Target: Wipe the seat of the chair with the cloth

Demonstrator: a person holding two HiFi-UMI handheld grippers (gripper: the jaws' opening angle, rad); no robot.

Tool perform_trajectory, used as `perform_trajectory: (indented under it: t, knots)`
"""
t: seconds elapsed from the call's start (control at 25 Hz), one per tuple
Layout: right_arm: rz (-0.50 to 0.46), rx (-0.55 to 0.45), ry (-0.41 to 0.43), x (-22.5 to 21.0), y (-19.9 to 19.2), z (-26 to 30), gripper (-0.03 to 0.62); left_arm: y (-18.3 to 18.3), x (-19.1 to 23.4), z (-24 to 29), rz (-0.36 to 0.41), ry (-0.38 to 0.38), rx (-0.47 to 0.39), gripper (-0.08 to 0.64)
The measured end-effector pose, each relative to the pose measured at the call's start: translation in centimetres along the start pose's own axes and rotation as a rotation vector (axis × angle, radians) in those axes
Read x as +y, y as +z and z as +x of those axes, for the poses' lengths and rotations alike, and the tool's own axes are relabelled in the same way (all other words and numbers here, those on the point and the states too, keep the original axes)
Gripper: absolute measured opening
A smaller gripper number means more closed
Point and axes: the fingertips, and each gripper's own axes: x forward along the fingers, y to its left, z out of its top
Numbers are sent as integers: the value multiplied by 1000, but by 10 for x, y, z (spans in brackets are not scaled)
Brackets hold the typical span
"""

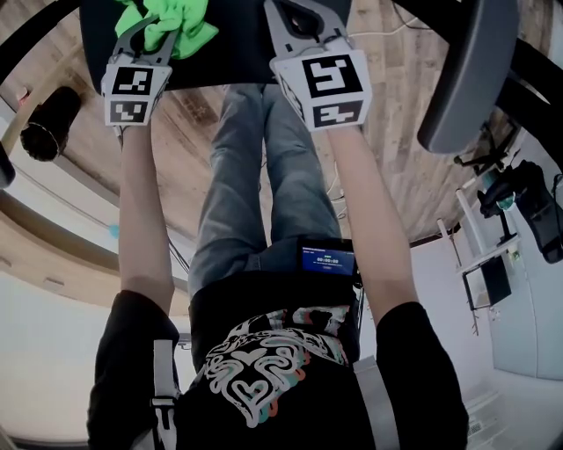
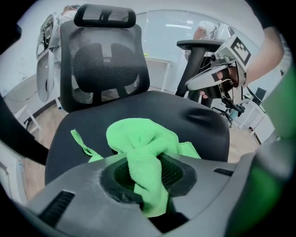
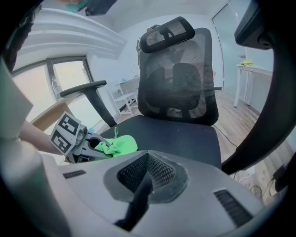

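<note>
A bright green cloth lies bunched on the left part of the black chair seat. My left gripper is shut on it. In the left gripper view a fold of the cloth is pinched between the jaws and the rest spreads over the seat. My right gripper hovers over the seat's right part, a little apart from the cloth. Its jaws meet with nothing between them. From the right gripper view the cloth and the left gripper show at the seat's left side.
The mesh backrest with headrest rises behind the seat. Armrests stand at both sides. The person's jeans-clad legs stand against the seat's front. A black cylinder lies on the wooden floor at left; equipment is at right.
</note>
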Motion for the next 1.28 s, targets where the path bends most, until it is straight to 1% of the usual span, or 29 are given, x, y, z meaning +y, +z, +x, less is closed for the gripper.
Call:
perform_trajectory:
  t: [0.12,0.28,0.48,0.64,0.8,0.92,1.2,1.28]
  knots:
    - [13,-4,-11,-3,1,1,0,15,-15,16,16,-48,-9,94]
    - [51,-14,-48,-16,1,-3,0,42,-48,34,35,-136,-24,94]
    - [80,-26,-117,-42,4,-11,0,63,-92,51,118,-256,-57,94]
    - [80,-32,-142,-54,5,-16,0,70,-128,60,177,-339,-84,94]
    - [76,-32,-136,-56,6,-18,0,76,-154,63,203,-389,-94,94]
    - [76,-29,-133,-54,4,-17,0,78,-169,62,240,-430,-104,94]
    - [90,-16,-114,-50,0,-12,0,80,-196,59,312,-514,-118,94]
    - [93,-15,-113,-51,0,-12,0,81,-202,59,317,-528,-124,94]
